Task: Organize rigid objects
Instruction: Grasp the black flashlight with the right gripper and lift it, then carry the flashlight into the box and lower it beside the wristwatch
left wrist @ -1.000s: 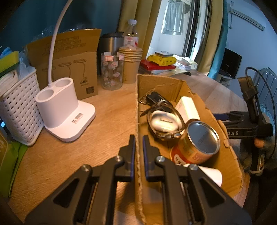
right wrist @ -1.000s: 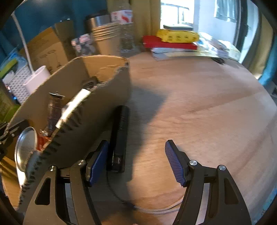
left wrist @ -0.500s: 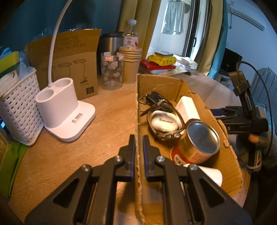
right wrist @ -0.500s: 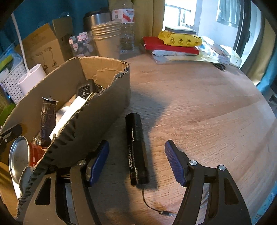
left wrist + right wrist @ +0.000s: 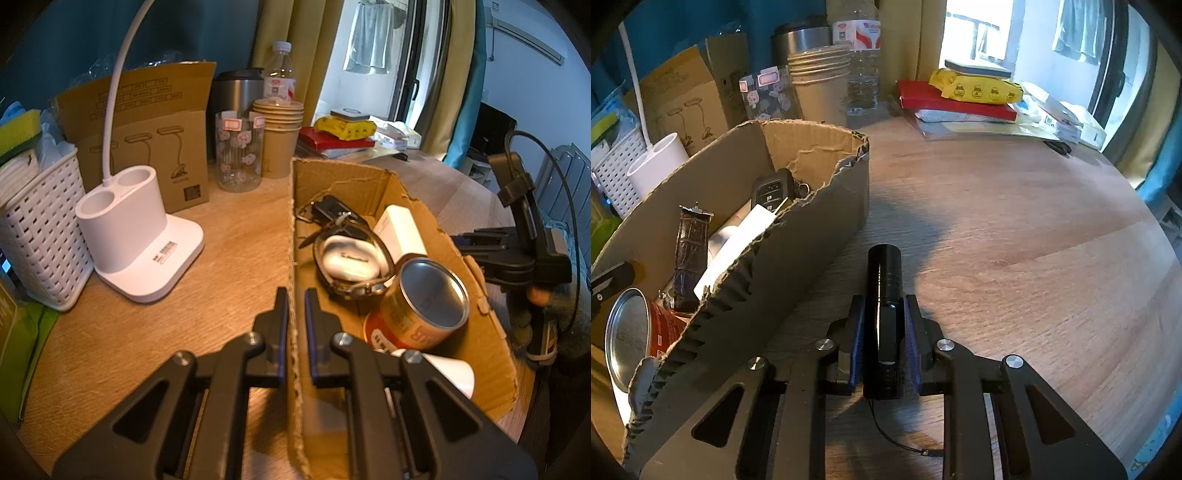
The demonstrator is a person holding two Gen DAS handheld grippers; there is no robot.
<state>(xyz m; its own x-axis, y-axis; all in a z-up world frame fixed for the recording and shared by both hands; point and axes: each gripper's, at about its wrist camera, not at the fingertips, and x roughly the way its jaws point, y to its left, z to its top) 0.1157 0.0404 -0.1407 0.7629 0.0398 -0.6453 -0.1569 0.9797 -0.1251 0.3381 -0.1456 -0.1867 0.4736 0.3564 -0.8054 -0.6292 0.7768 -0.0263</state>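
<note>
The right gripper pinches a smooth black cylindrical flashlight between its 2 blue ribbed pads; the barrel juts ahead of the fingertips over the wood-grain table. Left of those fingers stands a torn corrugated cardboard box. The left gripper is clamped on the box's near wall. Just right of its fingers lies an orange-labelled metal can; its print is unreadable.

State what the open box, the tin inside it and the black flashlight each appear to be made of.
Box: corrugated cardboard, matte brown; fluting shows along its torn rim.
Tin: metal, judging by its shiny silver end, with a printed orange label.
Flashlight: probably black anodised metal with a satin sheen, possibly plastic.
</note>
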